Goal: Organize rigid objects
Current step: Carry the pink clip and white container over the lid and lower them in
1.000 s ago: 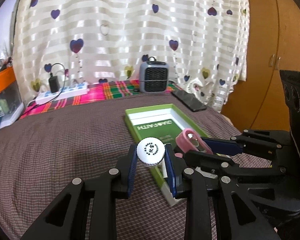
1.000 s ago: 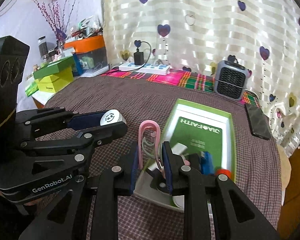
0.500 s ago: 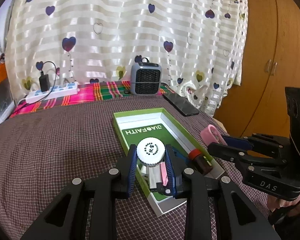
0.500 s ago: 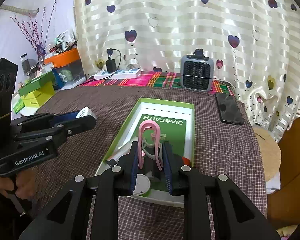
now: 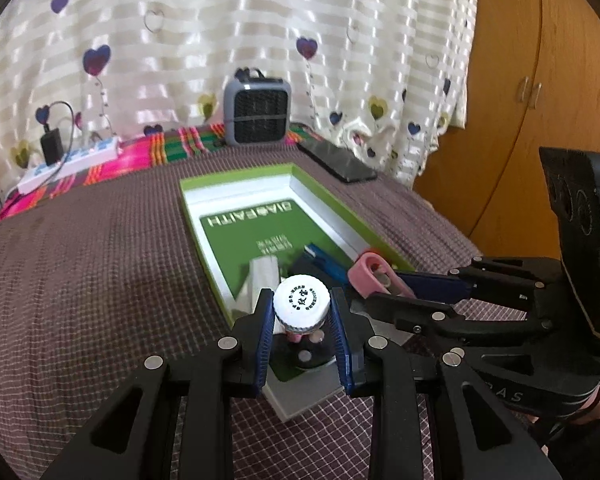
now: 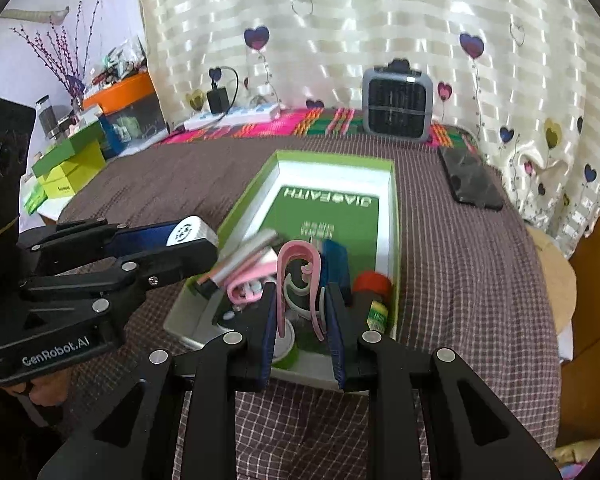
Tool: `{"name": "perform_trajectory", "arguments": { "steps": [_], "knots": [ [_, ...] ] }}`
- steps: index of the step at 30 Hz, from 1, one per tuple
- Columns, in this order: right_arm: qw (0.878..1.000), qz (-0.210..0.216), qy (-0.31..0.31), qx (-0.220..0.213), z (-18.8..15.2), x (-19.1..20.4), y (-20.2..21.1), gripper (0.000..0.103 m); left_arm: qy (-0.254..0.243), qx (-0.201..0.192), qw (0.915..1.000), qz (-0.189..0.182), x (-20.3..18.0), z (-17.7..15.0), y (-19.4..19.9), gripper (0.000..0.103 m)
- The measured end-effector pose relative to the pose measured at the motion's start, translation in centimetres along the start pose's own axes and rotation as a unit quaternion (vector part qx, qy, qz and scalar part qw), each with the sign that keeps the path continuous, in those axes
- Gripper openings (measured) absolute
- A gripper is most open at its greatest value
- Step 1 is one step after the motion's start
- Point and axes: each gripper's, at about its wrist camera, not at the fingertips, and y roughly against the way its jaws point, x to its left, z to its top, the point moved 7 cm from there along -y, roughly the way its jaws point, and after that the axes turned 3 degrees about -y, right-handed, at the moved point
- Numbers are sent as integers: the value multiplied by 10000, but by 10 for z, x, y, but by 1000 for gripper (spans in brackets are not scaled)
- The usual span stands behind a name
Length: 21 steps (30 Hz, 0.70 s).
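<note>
on the far left of the table, by the curtain, a white power strip [image 5: 74,160] lies on a bright striped cloth [image 5: 172,144], with a black plug [image 5: 52,148] in it. a brown checked cloth [image 5: 92,272] covers the rest of the table.

next comes the left gripper [image 5: 302,330]. its two blue pads are squeezed tight on a little bottle with a white cap [image 5: 301,305]. the bottle stands up between them, above the near end of the green box [image 5: 340,204].

the green box sits in the middle of the table. it is open, with white inside walls and a green card on its floor. small things lie mixed up at its near end: a blue thing [image 6: 336,260], a little bottle with a red cap [image 6: 374,288], and some pink and grey bits.

the right gripper [image 6: 302,330] is closed tight on a pink hair clip [image 6: 300,276]. the clip stands up between the pads, over the near end of the box.

behind the box stands a small grey heater [image 5: 258,110]. to the right of the box a black phone [image 5: 336,162] lies flat, and a wooden cupboard [image 5: 540,100] stands past the table edge.
</note>
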Motion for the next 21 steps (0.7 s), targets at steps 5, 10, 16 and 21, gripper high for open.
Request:
{"name": "perform_trajectory", "arguments": {
  "steps": [5,10,16,21],
  "knots": [
    [9999,55,-52,112,-8,-5,-9,24,-47,197,9998,-36,-3,-8,-16,26],
    [9999,77,-97,101,-7,-10,-12,24,-60,312,9995,-72,-5,-10,-29,26],
    [9998,92,-126,93,-1,-12,-18,24,-42,287,9996,-45,0,-7,-38,26],
    [9996,165,-196,95,5,-16,-26,24,70,205,9998,13,8,1,-43,26]
  ]
}}
